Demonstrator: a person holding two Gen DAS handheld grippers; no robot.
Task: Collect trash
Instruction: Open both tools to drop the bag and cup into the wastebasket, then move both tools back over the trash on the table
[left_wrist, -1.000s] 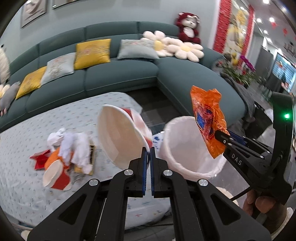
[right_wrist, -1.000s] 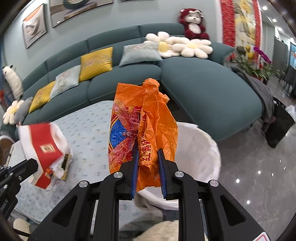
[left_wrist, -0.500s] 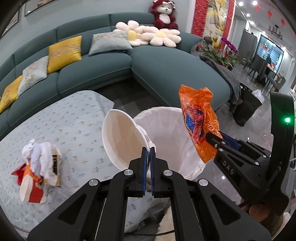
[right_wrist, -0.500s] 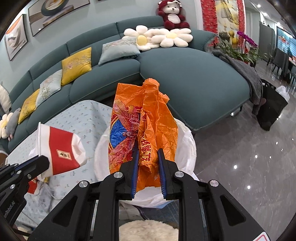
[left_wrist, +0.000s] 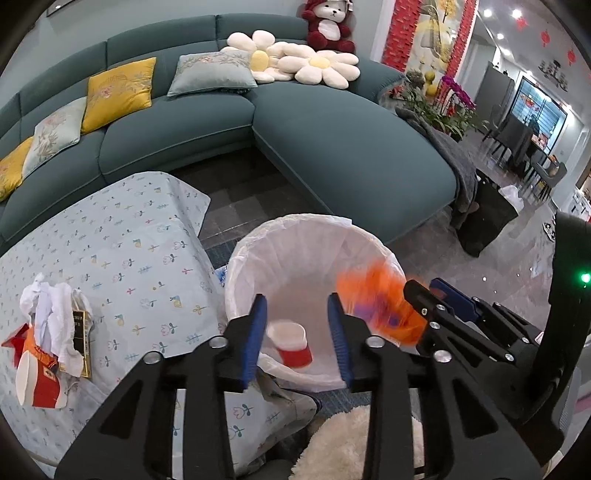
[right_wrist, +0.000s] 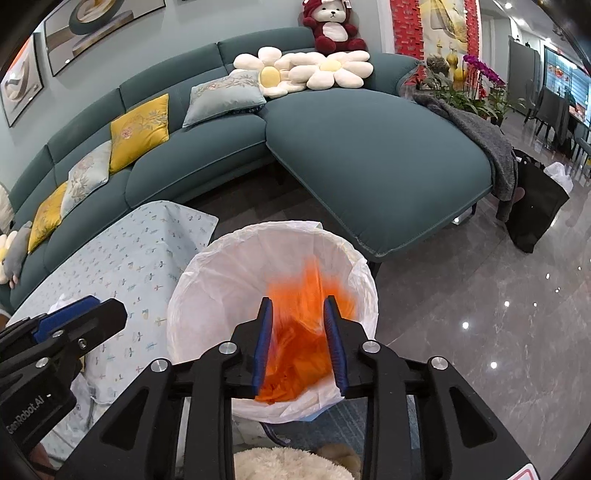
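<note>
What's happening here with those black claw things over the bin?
A person holds a gripper in each hand and is clearing litter off a table. Both are open above the white-lined bin. The left gripper has let go of a red and white paper cup, now inside. The right gripper is dropping an orange wrapper, blurred mid-fall. More trash waits on the tablecloth.
</note>
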